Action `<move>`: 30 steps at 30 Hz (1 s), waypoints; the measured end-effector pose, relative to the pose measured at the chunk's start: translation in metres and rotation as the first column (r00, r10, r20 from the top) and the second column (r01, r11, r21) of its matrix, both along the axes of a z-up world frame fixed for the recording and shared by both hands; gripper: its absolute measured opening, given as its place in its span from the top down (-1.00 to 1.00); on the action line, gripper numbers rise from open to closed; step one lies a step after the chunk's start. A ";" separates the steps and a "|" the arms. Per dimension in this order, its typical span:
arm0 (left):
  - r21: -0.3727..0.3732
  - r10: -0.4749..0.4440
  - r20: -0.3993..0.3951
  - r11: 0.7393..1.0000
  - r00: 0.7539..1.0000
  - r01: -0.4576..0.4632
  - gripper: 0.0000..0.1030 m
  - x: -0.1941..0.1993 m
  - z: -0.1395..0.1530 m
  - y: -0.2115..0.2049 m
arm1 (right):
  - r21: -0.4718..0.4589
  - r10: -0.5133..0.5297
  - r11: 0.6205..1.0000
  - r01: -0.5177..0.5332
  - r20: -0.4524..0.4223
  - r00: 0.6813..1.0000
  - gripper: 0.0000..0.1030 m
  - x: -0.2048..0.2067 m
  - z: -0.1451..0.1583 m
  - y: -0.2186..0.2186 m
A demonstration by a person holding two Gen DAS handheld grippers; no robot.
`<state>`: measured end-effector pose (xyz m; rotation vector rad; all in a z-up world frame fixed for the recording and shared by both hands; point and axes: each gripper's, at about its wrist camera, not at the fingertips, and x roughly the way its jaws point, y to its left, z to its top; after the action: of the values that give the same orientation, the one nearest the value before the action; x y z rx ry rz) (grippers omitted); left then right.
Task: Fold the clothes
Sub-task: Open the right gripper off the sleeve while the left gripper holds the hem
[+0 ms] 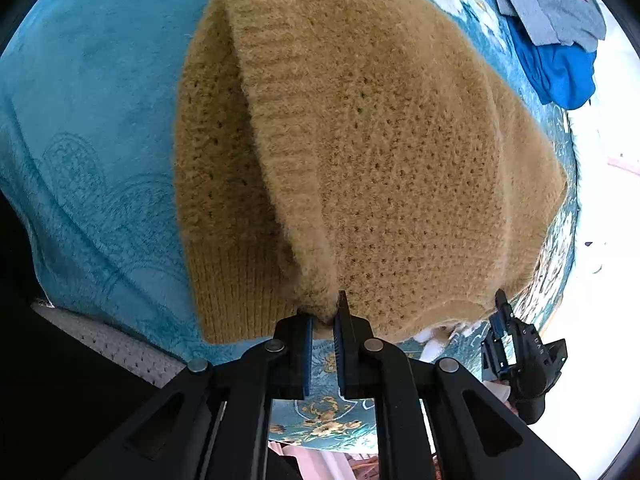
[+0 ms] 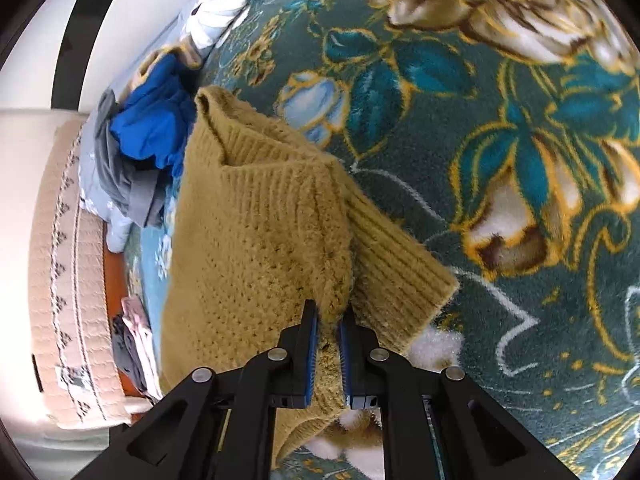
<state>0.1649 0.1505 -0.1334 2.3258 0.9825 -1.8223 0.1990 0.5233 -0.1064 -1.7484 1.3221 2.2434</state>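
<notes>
Lying doubled over on the teal floral blanket [image 2: 500,240], the mustard knit sweater [image 1: 380,140] shows one ribbed layer over another; further folds appear to remain. Left gripper [image 1: 323,316] and right gripper [image 2: 329,326] each pinch its fuzzy near edge. Blue and grey clothes [image 1: 556,40] sit heaped beyond, unfolded.

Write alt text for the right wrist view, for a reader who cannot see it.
The right gripper pinches a folded edge of a mustard knit sweater lying on a teal floral blanket. Behind the sweater, a pile of blue and grey clothes sits at the blanket's edge.
</notes>
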 end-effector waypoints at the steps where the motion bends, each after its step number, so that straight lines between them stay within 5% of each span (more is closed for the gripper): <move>1: 0.014 0.005 0.013 1.000 1.000 -0.005 0.81 -0.001 -0.004 0.000 | 0.000 0.006 1.000 -0.006 0.001 1.000 0.74 -0.001 0.001 0.000; 4: 0.057 0.042 0.040 0.997 0.998 -0.045 0.75 -0.005 -0.012 -0.003 | 0.003 0.020 1.000 -0.020 0.008 1.000 0.71 -0.003 0.003 0.000; 6: 0.093 0.073 0.058 0.993 0.996 -0.078 0.44 -0.007 -0.017 -0.007 | 0.030 0.047 0.998 -0.047 0.009 0.999 0.61 -0.003 0.010 0.000; 9: 0.136 0.101 0.075 0.985 0.992 -0.110 0.30 -0.012 -0.020 -0.011 | 0.092 0.080 0.993 -0.078 -0.027 0.996 0.38 -0.003 0.025 0.003; 14: 0.144 0.154 -0.021 0.978 0.988 -0.149 0.19 -0.030 -0.002 -0.036 | 0.115 0.060 0.992 -0.051 -0.074 0.995 -0.09 -0.004 0.036 0.021; 21: 0.112 0.259 -0.178 0.964 0.949 -0.242 -0.05 -0.062 0.026 -0.083 | 0.066 -0.054 0.996 0.057 -0.046 0.997 -0.19 0.005 0.016 0.038; 26: 0.031 0.415 -0.211 0.908 0.885 -0.418 -0.16 -0.115 0.003 -0.153 | 0.036 -0.102 0.994 0.103 -0.031 0.994 -0.19 0.006 0.008 0.044; 30: 0.020 0.380 -0.174 0.924 0.909 -0.382 -0.16 -0.084 0.032 -0.195 | 0.048 -0.091 0.995 0.092 -0.026 0.996 -0.19 0.002 0.010 0.043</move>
<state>0.0810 -0.0441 -0.1013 1.8172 1.3290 -1.8760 0.2008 0.5667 -0.0961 -1.6161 1.3104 2.2349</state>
